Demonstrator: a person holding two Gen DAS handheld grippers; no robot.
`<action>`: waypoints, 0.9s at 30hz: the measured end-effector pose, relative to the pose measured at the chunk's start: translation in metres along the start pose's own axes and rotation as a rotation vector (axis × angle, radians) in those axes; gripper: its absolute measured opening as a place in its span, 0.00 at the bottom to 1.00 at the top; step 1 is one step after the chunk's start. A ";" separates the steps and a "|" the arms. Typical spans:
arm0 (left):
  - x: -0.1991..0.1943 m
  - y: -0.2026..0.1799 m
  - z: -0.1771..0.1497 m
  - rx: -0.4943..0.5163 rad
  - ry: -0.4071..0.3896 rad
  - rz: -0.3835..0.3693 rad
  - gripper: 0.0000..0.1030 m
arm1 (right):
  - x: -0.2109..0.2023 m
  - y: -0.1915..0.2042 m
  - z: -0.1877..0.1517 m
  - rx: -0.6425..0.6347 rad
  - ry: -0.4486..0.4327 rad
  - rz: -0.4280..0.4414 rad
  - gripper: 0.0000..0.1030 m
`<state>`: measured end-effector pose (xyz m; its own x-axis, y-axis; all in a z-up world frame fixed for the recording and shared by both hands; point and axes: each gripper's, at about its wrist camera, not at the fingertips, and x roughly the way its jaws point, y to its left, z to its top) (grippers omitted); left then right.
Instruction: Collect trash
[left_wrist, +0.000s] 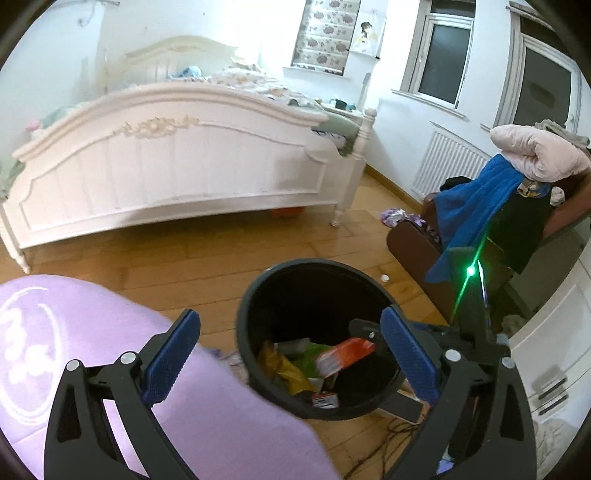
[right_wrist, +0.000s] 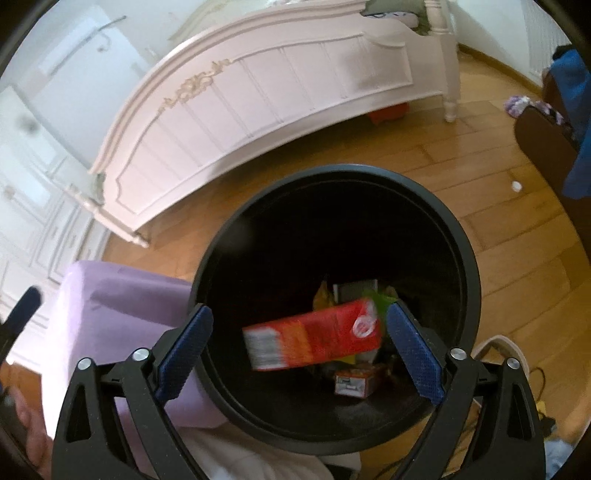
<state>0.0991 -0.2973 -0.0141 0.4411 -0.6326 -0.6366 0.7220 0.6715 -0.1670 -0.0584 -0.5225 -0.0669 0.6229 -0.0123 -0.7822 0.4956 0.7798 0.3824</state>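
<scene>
Your right gripper (right_wrist: 299, 354) wide over round black plastic bin (right_wrist: 469, 266), blurred orange carton (right_wrist: 314, 338) between its fingers untouched, left gripper (left_wrist: 291, 358) wide too, honey wooden plank floor (left_wrist: 207, 266), white carved bed footboard (left_wrist: 177, 166) behind.

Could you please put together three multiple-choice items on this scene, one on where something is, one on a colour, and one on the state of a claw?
1. Where is the red carton?
A. On the bed
B. Over the mouth of the black bin, between the right claw's fingers
C. On the purple cushion

2. What colour is the cloth draped over the chair?
A. Blue
B. Yellow
C. White

3. How does the right claw stand?
A. Shut on the carton
B. Out of view
C. Open, touching nothing

Answers:
1. B, since the blurred carton shows inside the bin's rim with a gap to each finger.
2. A, since the left wrist view shows a blue cloth hanging down the chair.
3. C, since both blue pads sit wide apart, clear of the carton.
</scene>
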 end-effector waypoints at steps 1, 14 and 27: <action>-0.005 0.004 -0.001 -0.002 -0.009 0.006 0.95 | 0.000 0.002 0.000 0.000 0.001 -0.014 0.95; -0.088 0.062 -0.035 -0.098 -0.150 0.180 0.95 | -0.056 0.115 -0.025 -0.218 -0.211 0.122 0.95; -0.162 0.143 -0.084 -0.279 -0.211 0.432 0.95 | -0.069 0.250 -0.083 -0.458 -0.288 0.223 0.95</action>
<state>0.0864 -0.0662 0.0023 0.7838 -0.3209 -0.5317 0.2953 0.9458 -0.1354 -0.0276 -0.2745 0.0415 0.8534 0.0635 -0.5174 0.0612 0.9735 0.2205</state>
